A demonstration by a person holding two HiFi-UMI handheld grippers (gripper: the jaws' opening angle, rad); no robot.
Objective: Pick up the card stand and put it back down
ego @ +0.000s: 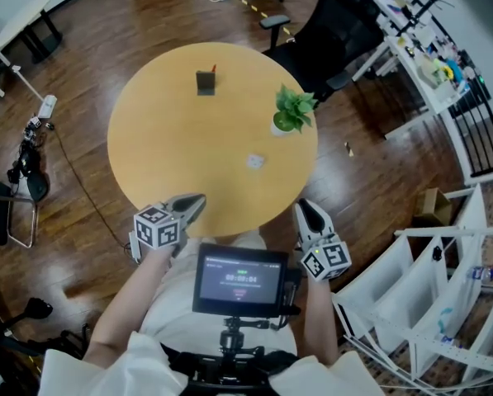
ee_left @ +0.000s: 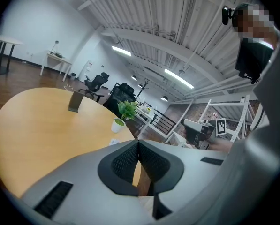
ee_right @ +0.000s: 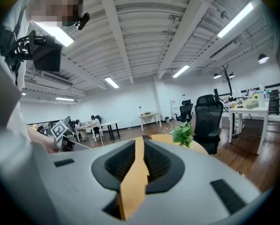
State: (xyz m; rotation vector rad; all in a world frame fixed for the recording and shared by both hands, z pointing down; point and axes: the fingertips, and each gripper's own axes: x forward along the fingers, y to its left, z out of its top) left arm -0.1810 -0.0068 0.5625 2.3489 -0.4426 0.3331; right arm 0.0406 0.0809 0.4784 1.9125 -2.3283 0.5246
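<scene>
The card stand [ego: 206,82] is a small dark upright piece with a red tip, standing on the far side of the round wooden table [ego: 163,155]. In the left gripper view the card stand [ee_left: 75,101] shows far ahead. Both grippers hover at the table's near edge, well short of it. My left gripper [ego: 195,200] has its fingertips touching, with nothing in them [ee_left: 139,143]. My right gripper [ego: 306,209] shows a narrow slit between its pads [ee_right: 140,139], and only the tabletop shows through.
A small potted plant [ego: 292,111] stands at the table's right side, and a little white object [ego: 255,162] lies nearer me. A black office chair [ego: 337,31] stands beyond the table. White racks [ego: 444,304] fill the right. A screen [ego: 240,281] hangs at my chest.
</scene>
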